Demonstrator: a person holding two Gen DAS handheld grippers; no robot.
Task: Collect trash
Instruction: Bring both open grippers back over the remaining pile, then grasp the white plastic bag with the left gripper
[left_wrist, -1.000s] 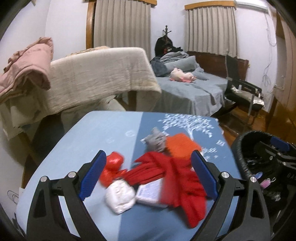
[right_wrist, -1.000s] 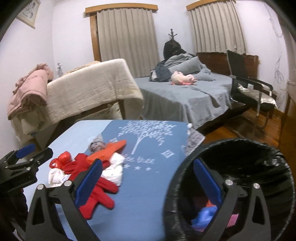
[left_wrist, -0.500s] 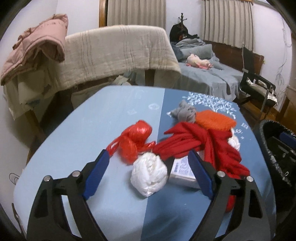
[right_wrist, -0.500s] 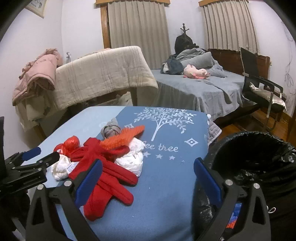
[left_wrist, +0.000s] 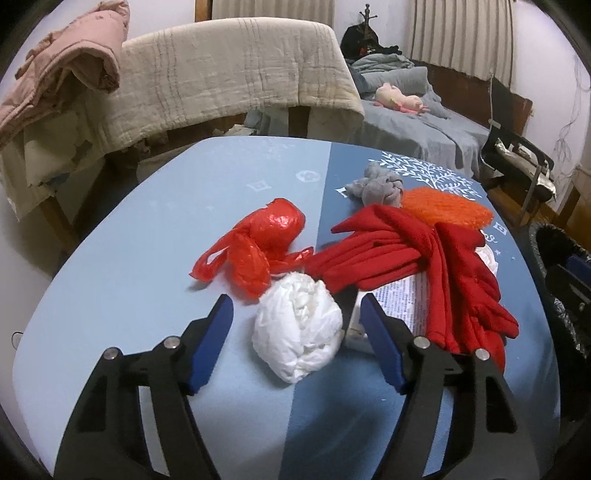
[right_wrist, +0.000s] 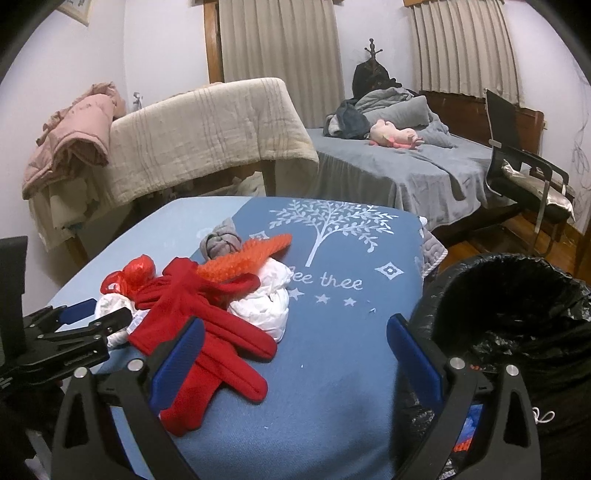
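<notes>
crumpled white wad (left_wrist: 299, 328), soft and creased, near tabletop (left_wrist: 147, 258) front edge, between blue pads of left hand-held gripper (left_wrist: 297, 317), spread open, not touching. right hand-held gripper (right_wrist: 295, 343) spread wide, empty, beside black-lined bin (right_wrist: 513, 317) off right edge.

Crumpled white wad (left_wrist: 298, 328) beside red bag (left_wrist: 258, 243).

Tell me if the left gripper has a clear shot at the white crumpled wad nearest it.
Probably yes. The left gripper is open with the white wad sitting between its fingers, nothing in front of it. The red cloth and a printed packet crowd its right side.
</notes>
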